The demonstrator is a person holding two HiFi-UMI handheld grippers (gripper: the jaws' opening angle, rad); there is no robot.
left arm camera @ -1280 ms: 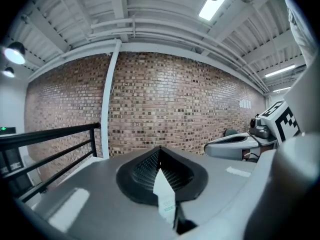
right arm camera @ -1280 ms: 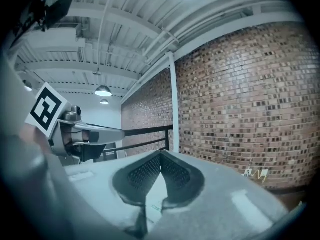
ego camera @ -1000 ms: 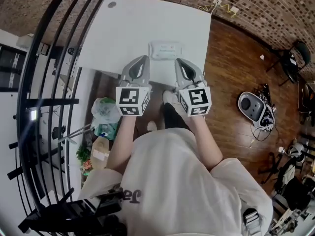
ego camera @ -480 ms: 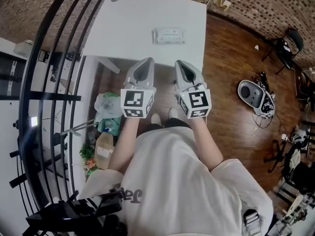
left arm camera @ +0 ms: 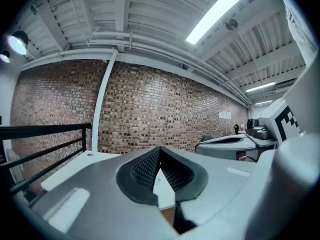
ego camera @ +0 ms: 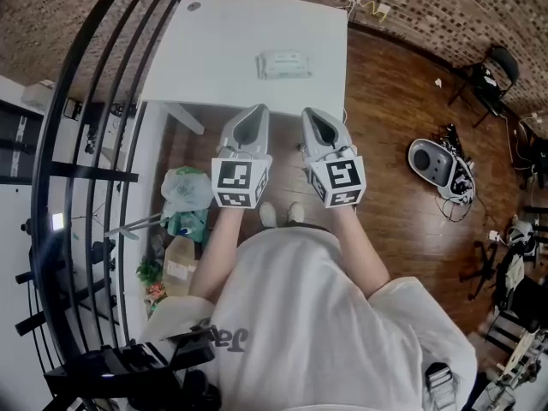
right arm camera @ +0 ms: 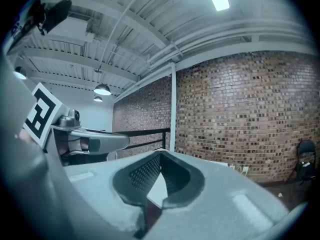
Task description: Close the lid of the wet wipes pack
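The wet wipes pack (ego camera: pixel 283 63) lies flat on the white table (ego camera: pixel 214 50), close to the table's near edge and nearer its right corner than its left. In the head view the lid is too small to tell whether it is open or shut. Both grippers are held side by side in front of the person. Their tips are at about the table's near edge and well apart from the pack, which sits in line with the gap between them. Left gripper (left arm camera: pixel 160 151): jaws pressed together at the tips, nothing held. A narrow wedge-shaped opening behind the tips shows only a strip of white table top. Right gripper (right arm camera: pixel 161 156): jaws likewise closed tip to tip and empty, with the same strip of table top visible through the opening. Each gripper view looks roughly level across the table towards a brick wall (left arm camera: pixel 165 109). A black railing (ego camera: pixel 94 144) runs beside the table's left edge. A wooden floor (ego camera: pixel 394 101) extends to the right of the table and carries a round grey device (ego camera: pixel 432 163) with cables. A green and white plastic bag (ego camera: pixel 182 197) lies on the floor near the table's near left corner.
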